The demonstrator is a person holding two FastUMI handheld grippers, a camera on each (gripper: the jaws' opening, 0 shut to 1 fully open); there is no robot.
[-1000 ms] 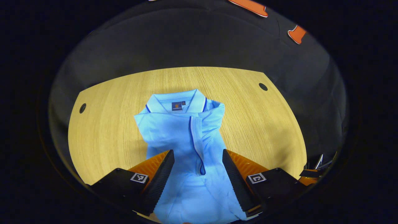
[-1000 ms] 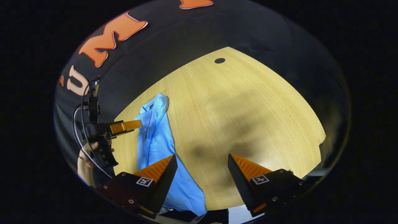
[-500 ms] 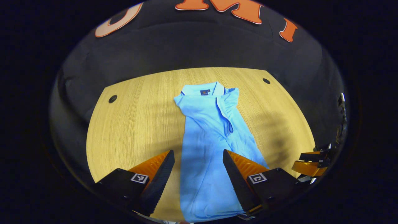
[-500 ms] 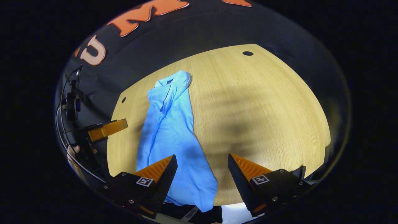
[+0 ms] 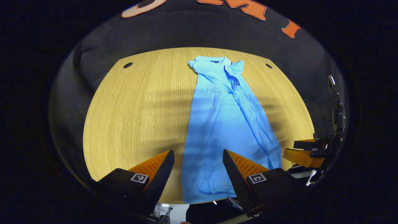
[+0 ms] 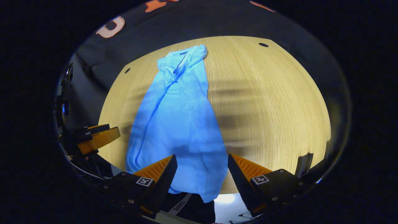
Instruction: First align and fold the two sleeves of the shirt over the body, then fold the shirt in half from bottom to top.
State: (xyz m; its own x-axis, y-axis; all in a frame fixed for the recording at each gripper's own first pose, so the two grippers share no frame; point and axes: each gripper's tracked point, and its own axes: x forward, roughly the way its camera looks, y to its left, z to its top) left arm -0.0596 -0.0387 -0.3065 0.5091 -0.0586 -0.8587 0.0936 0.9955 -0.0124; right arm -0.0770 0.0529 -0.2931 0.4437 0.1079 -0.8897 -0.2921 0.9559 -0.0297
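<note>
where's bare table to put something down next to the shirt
Bare wood lies on both sides of the shirt: the table between the shirt and the grommet hole, and the wide stretch on its other side. The hem hangs over the near edge.

The light came from up high and made the table [image 5: 130, 105] bright and yellow. Dark striped shadows lay across the wood and the shirt [image 5: 224, 124] toward 3 o'clock. The wall behind was dim. Everything curved hard at the edges. The pictures were sharp, with no glare.
</note>
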